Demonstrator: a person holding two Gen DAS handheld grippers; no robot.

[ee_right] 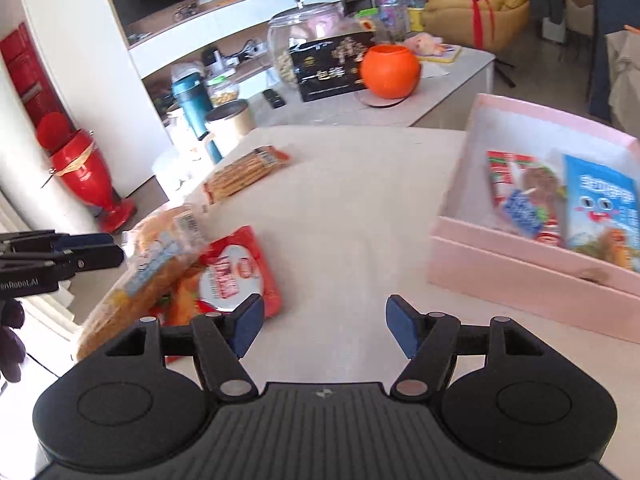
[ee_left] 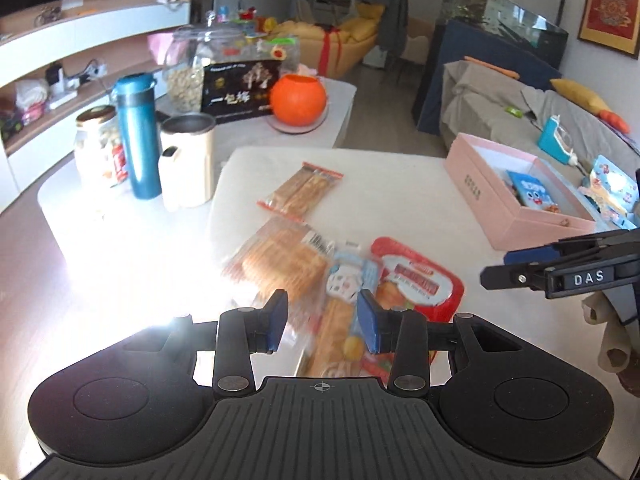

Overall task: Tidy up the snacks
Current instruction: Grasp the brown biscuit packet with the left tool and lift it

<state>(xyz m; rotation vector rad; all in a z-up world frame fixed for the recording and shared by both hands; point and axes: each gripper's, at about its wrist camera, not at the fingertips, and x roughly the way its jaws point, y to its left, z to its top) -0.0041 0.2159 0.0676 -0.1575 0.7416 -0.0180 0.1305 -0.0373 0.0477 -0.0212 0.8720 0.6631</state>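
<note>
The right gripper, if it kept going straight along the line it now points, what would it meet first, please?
Probably just the bare white tabletop. The right gripper is open with nothing between its fingers; the red snack packet lies off to its left and the pink box to its right. Depth is hard to judge.

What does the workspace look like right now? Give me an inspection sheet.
Surface: white table, sun glare at its left edge.
Job's things: pink box open, two packets inside; cracker packet lies apart; pile of snack packets nearer.
Clutter: blue flask, peanut jar, orange bowl on the next table.
Grippers: left gripper over the pile, jaws apart, grip unclear; right gripper open, empty.
Cables: nothing seen on the table.
Surroundings: covered sofa, shelving.
</note>
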